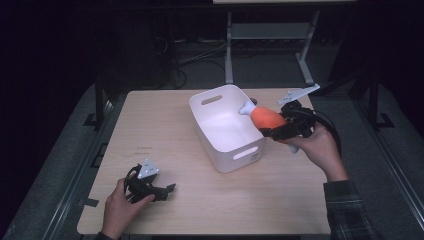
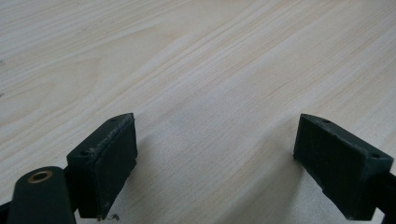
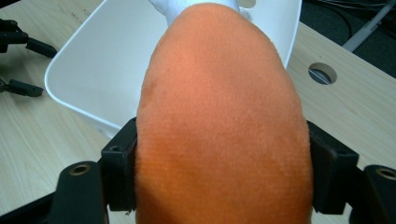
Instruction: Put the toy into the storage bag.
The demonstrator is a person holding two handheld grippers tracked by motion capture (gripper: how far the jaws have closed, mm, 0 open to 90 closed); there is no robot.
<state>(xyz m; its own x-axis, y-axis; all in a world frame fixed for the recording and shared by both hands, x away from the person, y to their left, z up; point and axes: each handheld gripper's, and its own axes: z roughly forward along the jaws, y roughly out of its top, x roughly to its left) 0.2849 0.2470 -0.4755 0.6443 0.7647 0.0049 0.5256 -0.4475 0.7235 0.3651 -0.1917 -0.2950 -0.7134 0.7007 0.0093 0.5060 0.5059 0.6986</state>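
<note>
An orange plush drumstick with a white bone end hangs over the right rim of a white plastic bin. My right gripper is shut on its orange body, whose sides press against both jaws in the right gripper view, with the bin just beyond. My left gripper rests low on the wooden table at the front left, far from the bin. Its fingers stand wide apart with bare wood between them.
The bin has cut-out handles and looks empty inside. A round cable hole sits in the tabletop beside the bin. A metal frame and cables lie on the dark floor beyond the table's far edge.
</note>
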